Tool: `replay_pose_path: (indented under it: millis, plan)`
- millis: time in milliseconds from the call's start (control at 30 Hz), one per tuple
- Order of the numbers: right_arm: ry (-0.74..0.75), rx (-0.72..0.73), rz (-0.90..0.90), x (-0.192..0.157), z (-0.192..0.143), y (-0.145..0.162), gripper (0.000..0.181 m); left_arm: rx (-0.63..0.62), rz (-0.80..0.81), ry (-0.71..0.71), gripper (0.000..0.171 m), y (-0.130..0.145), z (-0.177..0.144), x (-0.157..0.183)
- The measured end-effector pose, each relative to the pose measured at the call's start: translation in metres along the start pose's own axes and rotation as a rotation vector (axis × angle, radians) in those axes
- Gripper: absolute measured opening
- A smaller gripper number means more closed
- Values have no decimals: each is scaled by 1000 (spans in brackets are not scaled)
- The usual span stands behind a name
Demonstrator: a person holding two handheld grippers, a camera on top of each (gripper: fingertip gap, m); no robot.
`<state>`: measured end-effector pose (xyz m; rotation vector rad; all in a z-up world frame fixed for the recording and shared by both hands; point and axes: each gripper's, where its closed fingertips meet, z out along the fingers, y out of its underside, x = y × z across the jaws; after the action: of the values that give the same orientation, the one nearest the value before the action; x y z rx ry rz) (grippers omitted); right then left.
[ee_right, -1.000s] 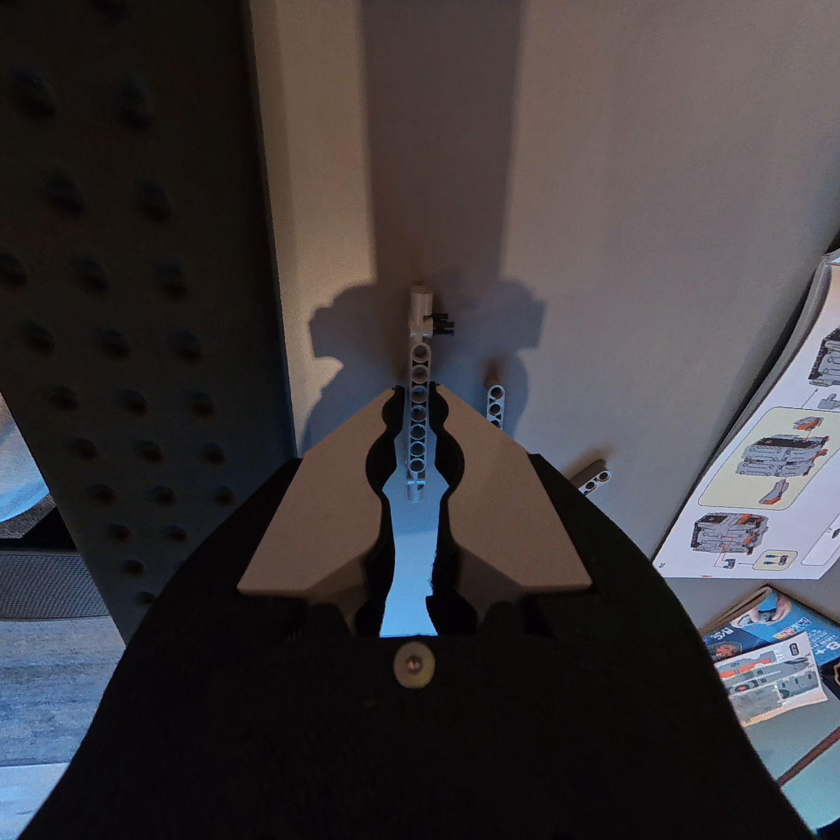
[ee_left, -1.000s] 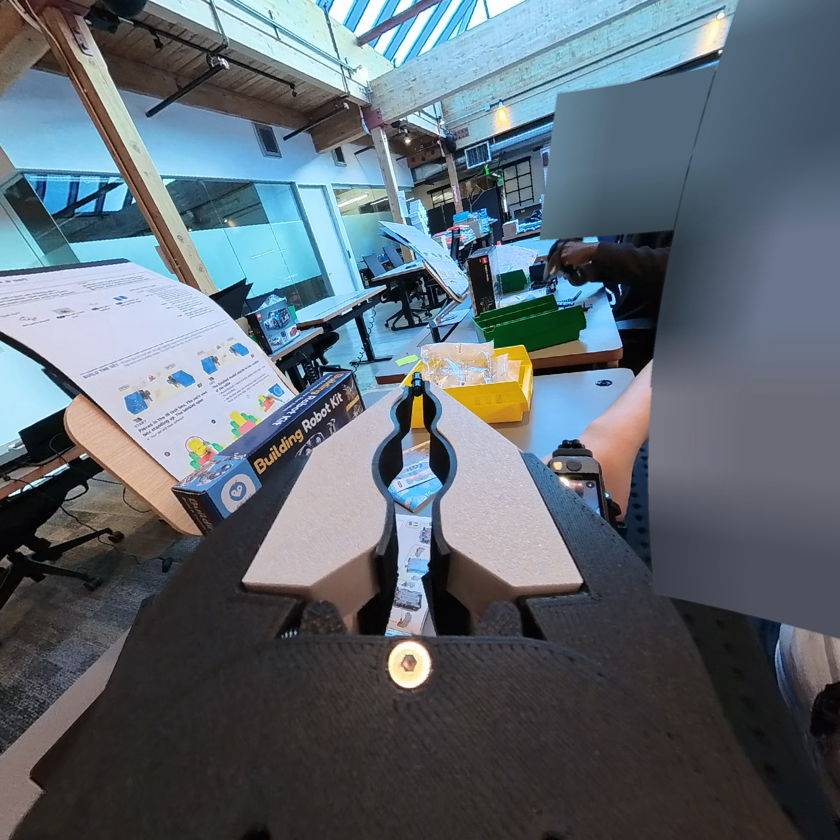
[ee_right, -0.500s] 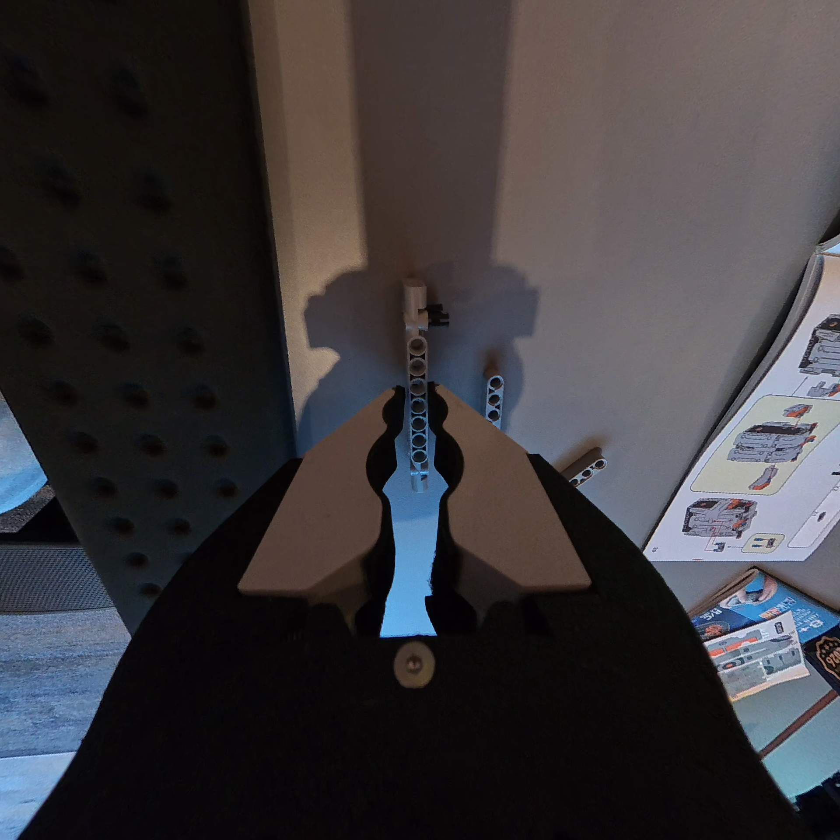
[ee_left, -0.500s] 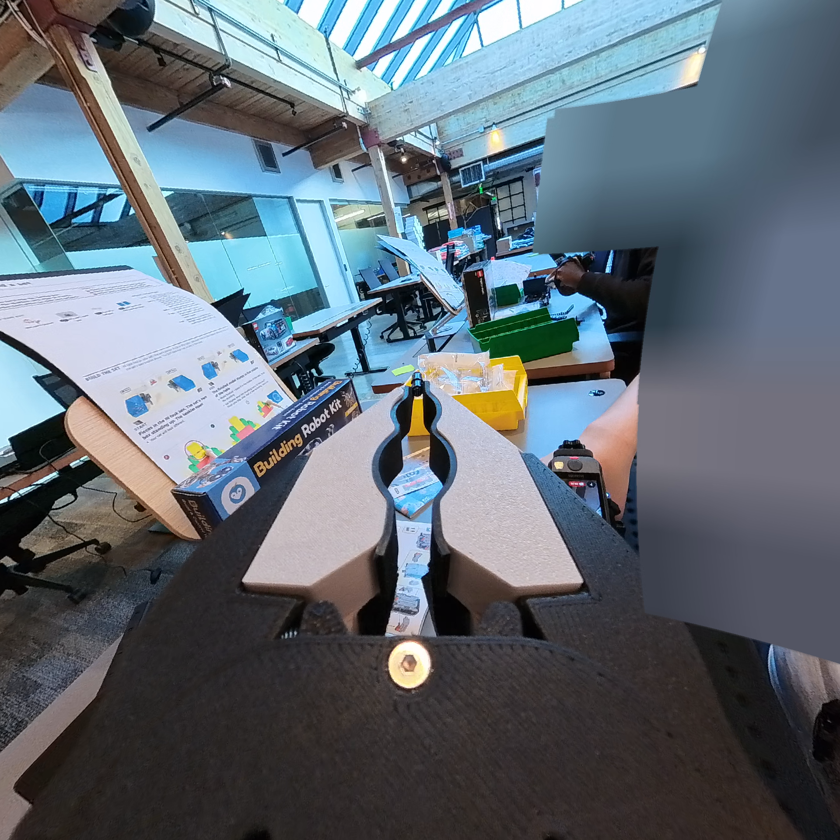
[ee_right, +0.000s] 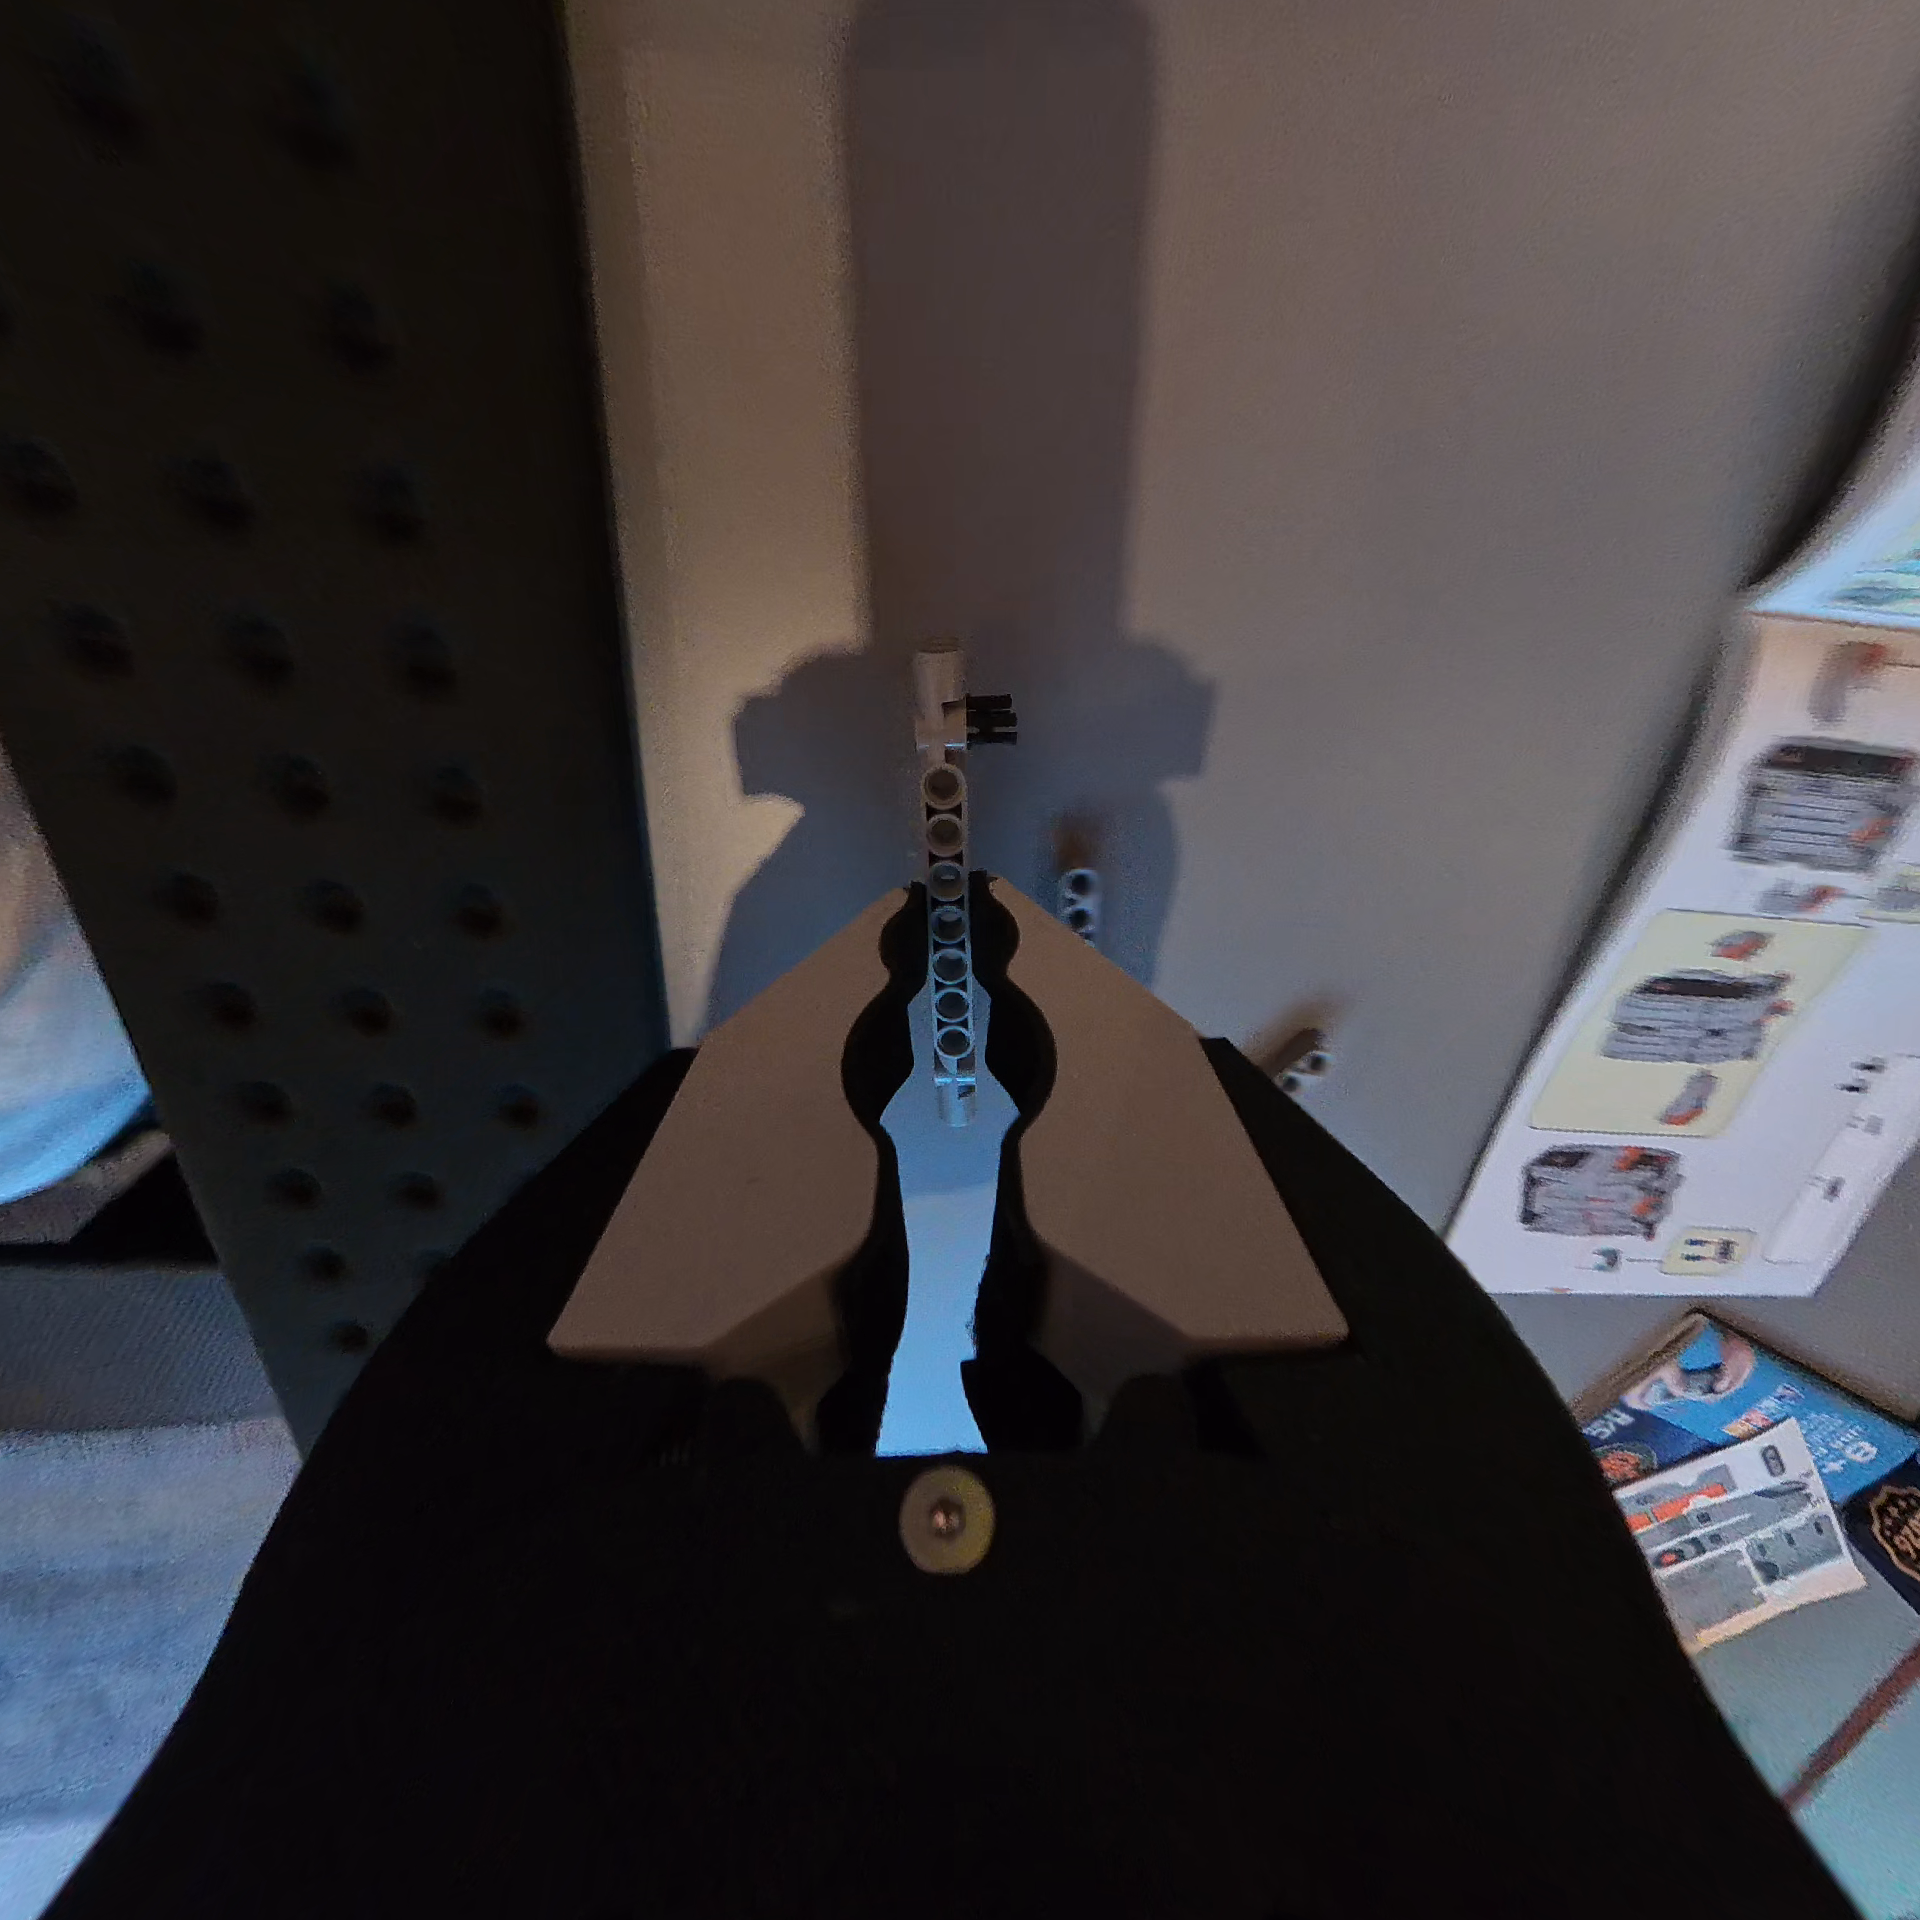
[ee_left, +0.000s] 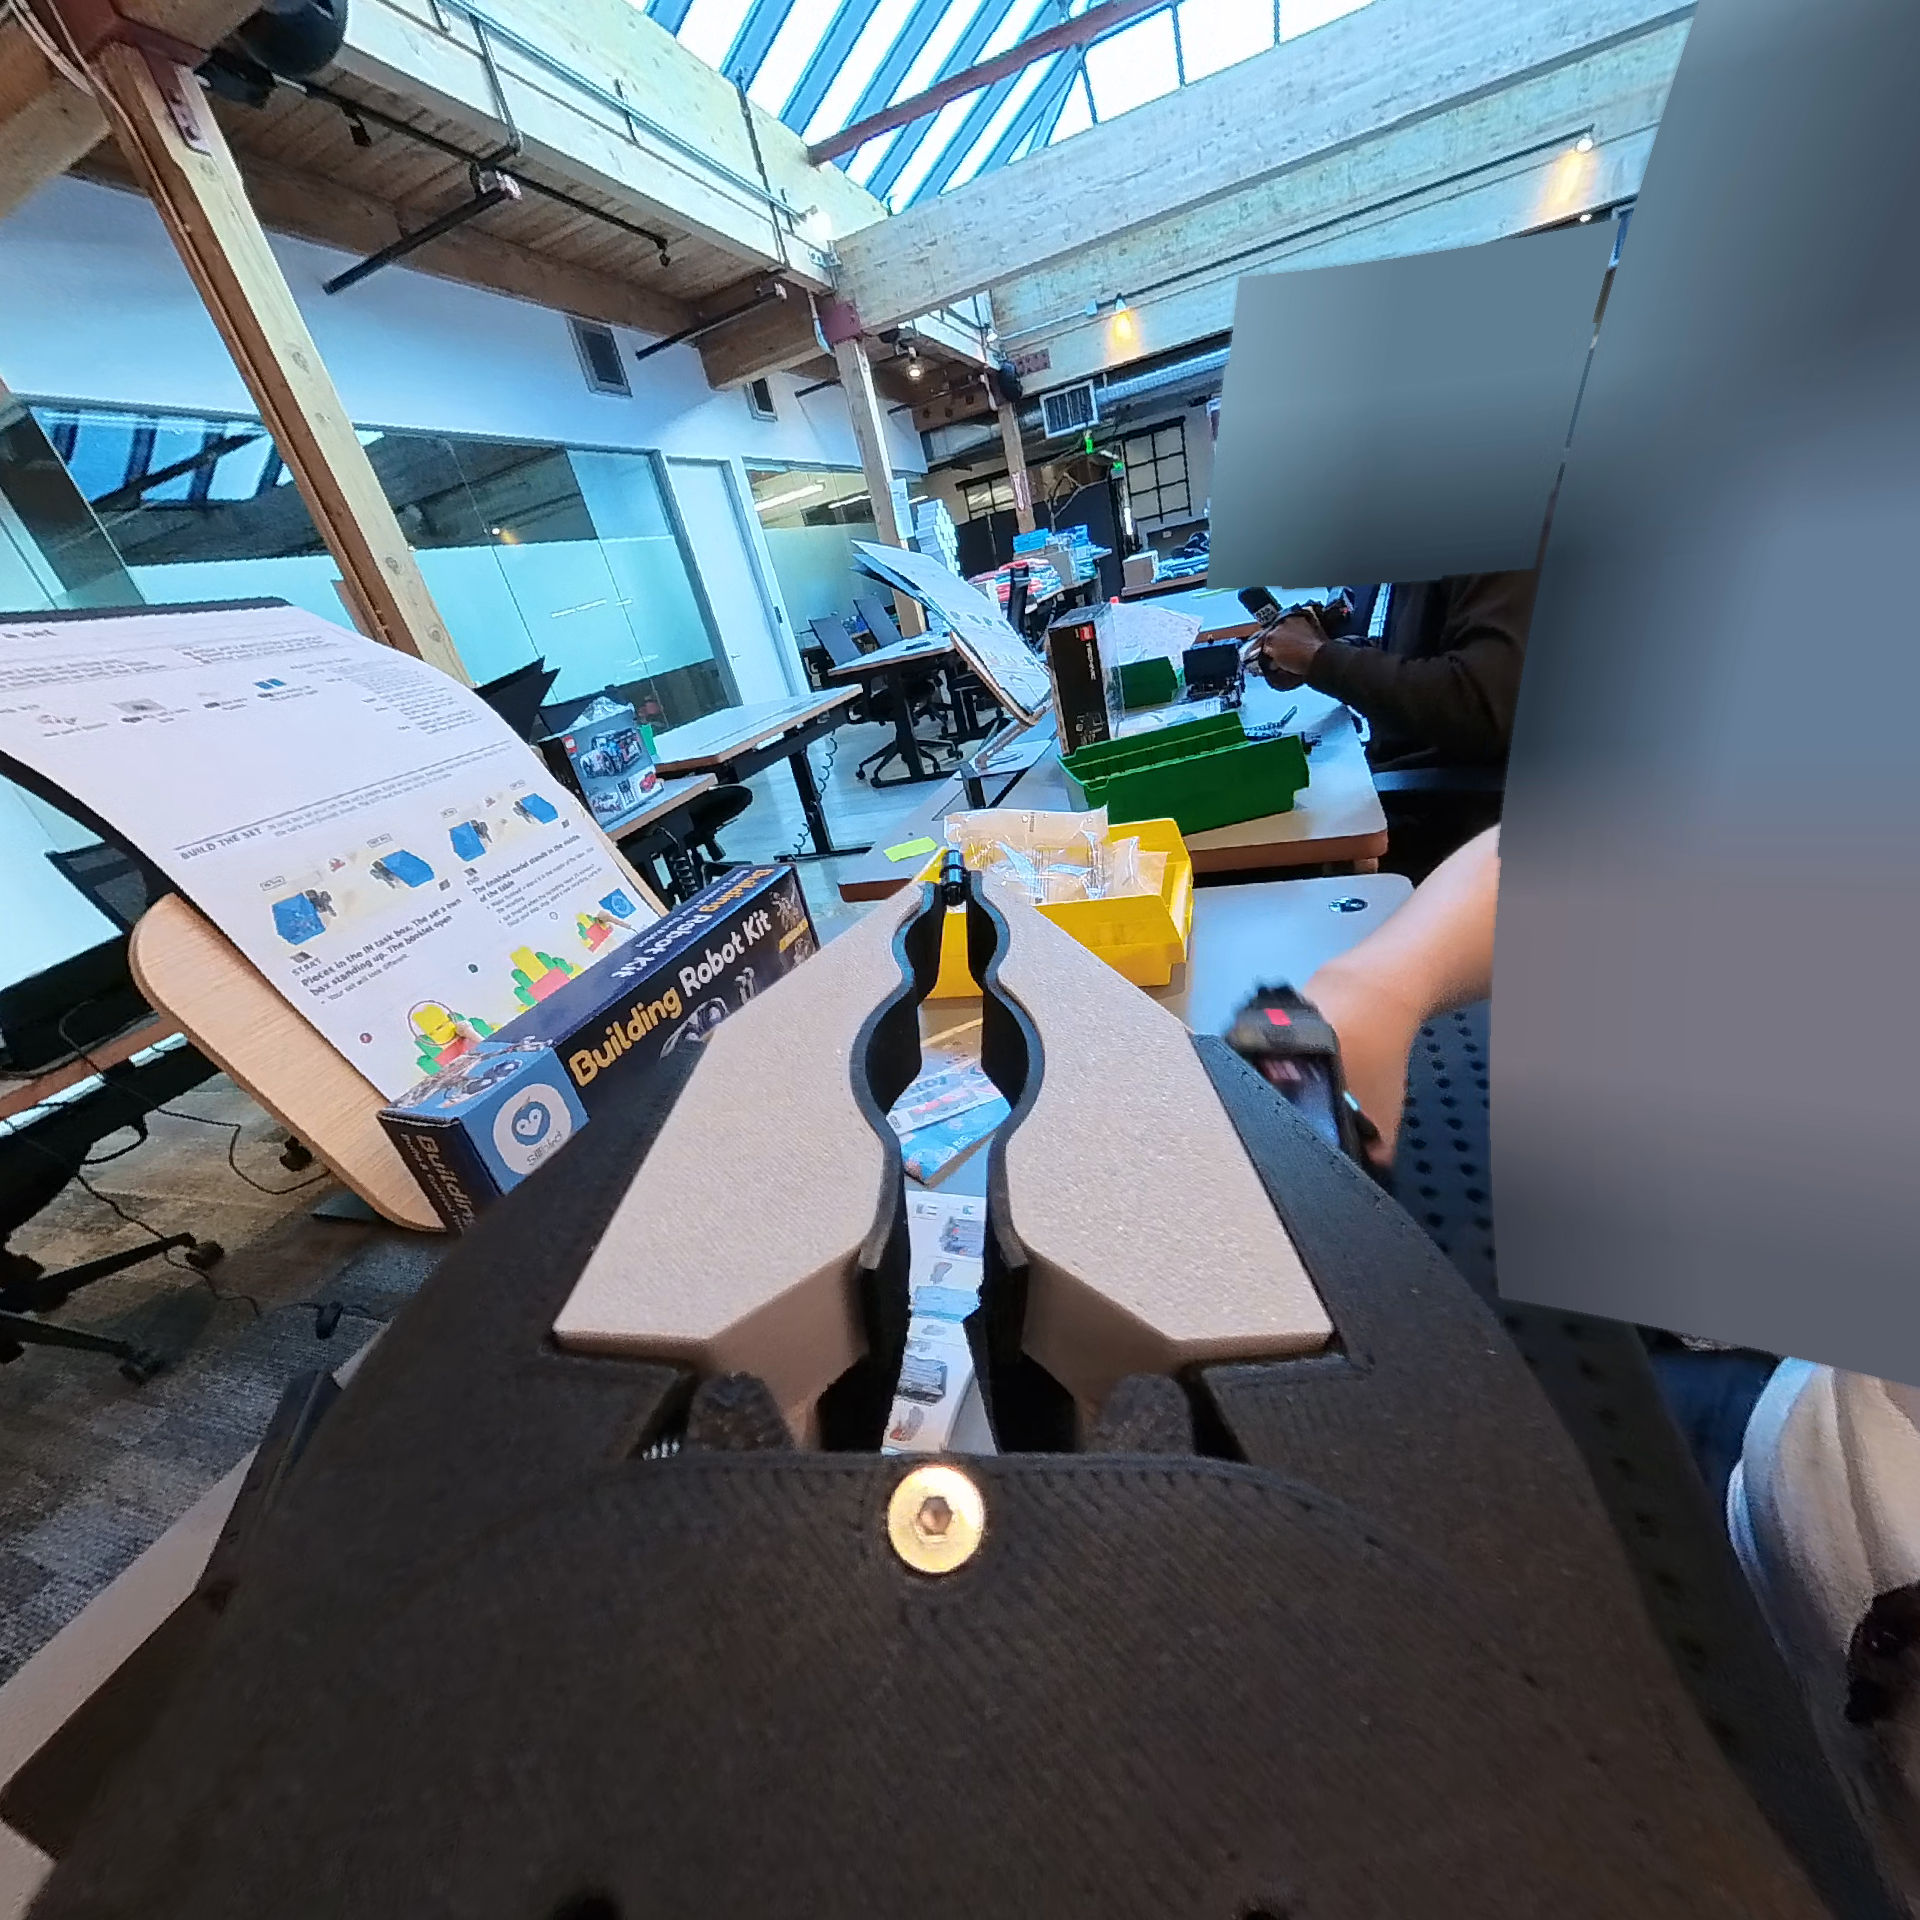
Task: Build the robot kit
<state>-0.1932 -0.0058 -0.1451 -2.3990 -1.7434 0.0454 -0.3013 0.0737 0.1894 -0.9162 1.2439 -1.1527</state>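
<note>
1. The left gripper [ee_left: 954, 883] has its tan fingers [ee_left: 790, 1122] brought together at the tips, where they pinch a small black plastic pin [ee_left: 950, 864] that pokes out just past them.
2. The right gripper [ee_right: 951, 904] is clamped on a long white plastic beam with a row of round holes [ee_right: 948, 935]. The beam's long axis runs straight forward along the fingers, and about half of it juts beyond the tips.
3. At the beam's far end sits a short white connector [ee_right: 935, 701] with one black pin [ee_right: 989, 717] sticking out sideways to the right.
4. Below the held beam lies the pale grey tabletop [ee_right: 1403, 520], in the gripper's shadow. Two short loose beams rest on it to the right: one [ee_right: 1081, 899] just beside the fingertip, another [ee_right: 1299, 1060] farther out.
5. Right of these lie one open instruction sheet with build diagrams [ee_right: 1714, 1039] and one smaller colourful booklet [ee_right: 1745, 1496].
6. Beyond the left gripper stand one dark blue cardboard kit box [ee_left: 623, 1029], one yellow plastic bin holding clear bags [ee_left: 1101, 914] and one curved printed poster on a wooden stand [ee_left: 291, 810].
7. Two green bins [ee_left: 1195, 779] sit on the next table.
</note>
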Motion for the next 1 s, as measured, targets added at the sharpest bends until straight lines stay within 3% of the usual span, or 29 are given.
replay_pose_path:
  millis: [67,200,333,400,533,667,867,933,1000]
  plan:
    - [3,159,83,22,-33,-17,7,-6,-13,-2,2,1,2,-2]
    - [-64,731,227,76,-149,-49,6,-21,-59,43,2,1,10,4]
    - [-296,1403,286,112,-265,-31,6,-77,-181,95,2,11,30,6]
    - [-370,1601,231,108,-295,-16,6,-77,-279,128,2,13,45,7]
    - [-303,1567,165,102,-283,-14,6,-67,-417,191,2,18,79,14]
    - [-400,1631,149,99,-288,-11,6,-103,-418,210,2,29,100,19]
    - [-565,1682,187,102,-286,-4,6,-125,-450,207,1,36,104,19]
    - [-486,1463,297,104,-255,-16,6,-136,-441,199,2,37,101,19]
    - [-232,1049,366,106,-190,-24,6,-135,-433,174,2,34,93,16]
